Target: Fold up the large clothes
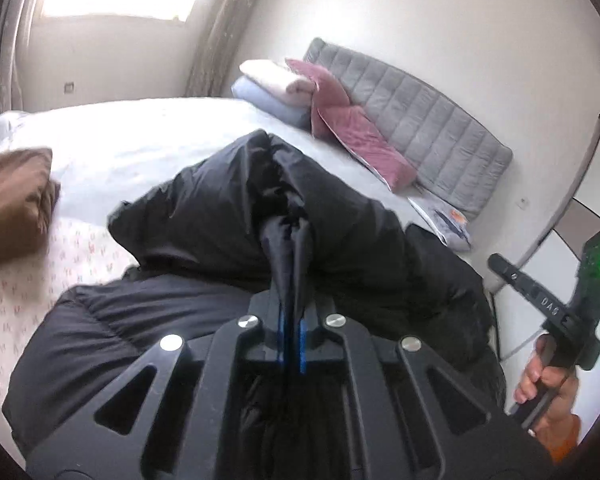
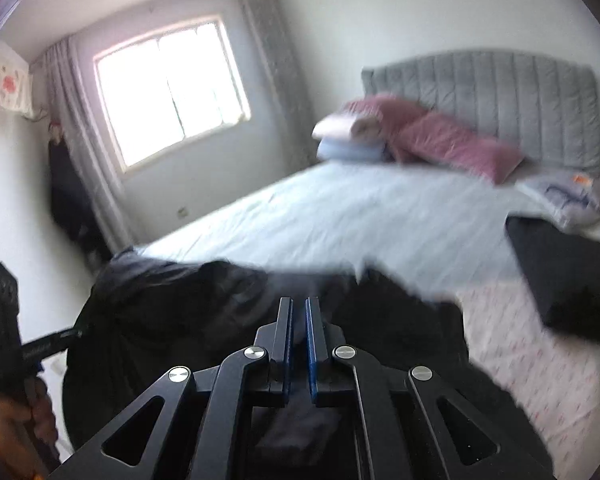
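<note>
Holding the big black coat (image 1: 228, 208) up off the bed (image 1: 140, 132), I had my left gripper (image 1: 291, 280) squeezed tight on a bunch of its thin cloth. I could see that pinch clearly, with a dark fold pulled up between the blue pads. I think I held it there so that side of the coat would lift and fold over.

My right gripper (image 2: 299, 320) was squeezed nearly shut too, with only a thin gap between its fingers. Its own picture was too blurry for me to tell if any cloth was caught in it. From the left camera I could see the right gripper out past the bed's near corner, with a hand (image 1: 540, 376) around its handle.

Most of the coat lay puffy and bunched along the near edge of the bed, on the flowery sheet (image 1: 24, 280). It was not folded flat yet. A brown pillow (image 1: 16, 200) sat near the bed's left edge. Pink pillows (image 1: 340, 120) leaned on the grey headboard (image 1: 440, 120) at the far end, well away from the coat, so I judged I had room to lay it down.
</note>
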Demonstrator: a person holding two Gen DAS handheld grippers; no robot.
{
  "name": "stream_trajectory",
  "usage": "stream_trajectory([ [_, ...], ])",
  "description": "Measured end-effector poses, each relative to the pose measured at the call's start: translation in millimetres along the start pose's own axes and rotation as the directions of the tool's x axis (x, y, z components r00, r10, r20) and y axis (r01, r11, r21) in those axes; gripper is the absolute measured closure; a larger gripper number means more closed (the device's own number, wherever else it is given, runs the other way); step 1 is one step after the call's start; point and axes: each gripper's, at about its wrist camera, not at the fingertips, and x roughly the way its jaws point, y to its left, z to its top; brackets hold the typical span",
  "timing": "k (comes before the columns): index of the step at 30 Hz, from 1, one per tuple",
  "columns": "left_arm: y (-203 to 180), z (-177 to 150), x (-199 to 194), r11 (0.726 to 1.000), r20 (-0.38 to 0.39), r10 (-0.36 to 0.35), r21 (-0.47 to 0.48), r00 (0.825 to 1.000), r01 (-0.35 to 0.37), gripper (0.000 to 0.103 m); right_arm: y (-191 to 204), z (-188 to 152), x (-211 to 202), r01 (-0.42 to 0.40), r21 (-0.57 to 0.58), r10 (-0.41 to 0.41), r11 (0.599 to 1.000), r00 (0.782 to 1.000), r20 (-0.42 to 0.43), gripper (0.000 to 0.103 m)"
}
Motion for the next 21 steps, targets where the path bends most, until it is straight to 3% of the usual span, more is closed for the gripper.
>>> stream_trajectory([
  [4, 15, 6, 51, 0.995, -0.014, 0.099, -0.031, 0.995, -0.099, 0.097, -1, 21, 23, -0.001, 0.079, 0.003, 0.997, 0.999, -0.032, 0.093],
  [5, 21, 5, 66, 0.990, -0.031, 0.130, -0.041, 0.991, -0.132, 0.096, 2, 19, 26, -0.021, 0.096, 0.026, 0.995, 0.999, -0.046, 0.080],
  [6, 27, 4, 80, 0.986, -0.046, 0.157, -0.047, 0.987, -0.159, 0.096, 10, 14, 25, -0.060, 0.097, 0.065, 0.994, 0.996, -0.054, 0.058],
  [8, 37, -2, 101, 0.979, -0.071, 0.193, -0.053, 0.979, -0.197, 0.093, 32, 0, 24, -0.085, 0.037, 0.087, 0.996, 0.994, -0.063, 0.031],
  [10, 44, -10, 123, 0.973, -0.158, 0.220, -0.039, 0.963, -0.229, 0.085, 53, -17, 38, -0.092, -0.048, 0.086, 0.995, 0.991, -0.104, 0.030],
  [12, 48, -9, 130, 0.974, -0.228, 0.199, -0.062, 0.953, -0.218, 0.083, 68, -34, 60, -0.090, -0.099, 0.072, 0.991, 0.983, -0.169, 0.030],
  [13, 49, -8, 122, 0.978, -0.217, 0.168, -0.088, 0.962, -0.191, 0.082, 68, -42, 71, -0.076, -0.106, 0.054, 0.991, 0.979, -0.196, 0.030],
  [14, 45, -6, 110, 0.980, -0.189, 0.150, -0.099, 0.971, -0.171, 0.072, 66, -51, 83, -0.054, -0.104, 0.029, 0.993, 0.972, -0.233, 0.030],
  [15, 39, -2, 94, 0.984, -0.144, 0.134, -0.095, 0.981, -0.148, 0.056, 61, -61, 93, -0.038, -0.095, 0.011, 0.995, 0.962, -0.271, 0.030],
  [17, 23, 3, 67, 0.990, -0.064, 0.120, -0.063, 0.991, -0.124, 0.040, 51, -75, 109, 0.005, -0.044, -0.020, 0.999, 0.932, -0.363, 0.030],
  [19, 7, 7, 53, 0.996, -0.041, 0.085, -0.012, 0.996, -0.086, 0.037, 45, -83, 114, 0.032, 0.015, -0.023, 0.999, 0.907, -0.419, 0.030],
  [21, -3, 8, 58, 0.996, -0.074, 0.086, 0.021, 0.994, -0.085, 0.035, 44, -76, 109, 0.038, 0.072, -0.005, 0.997, 0.911, -0.413, 0.030],
])
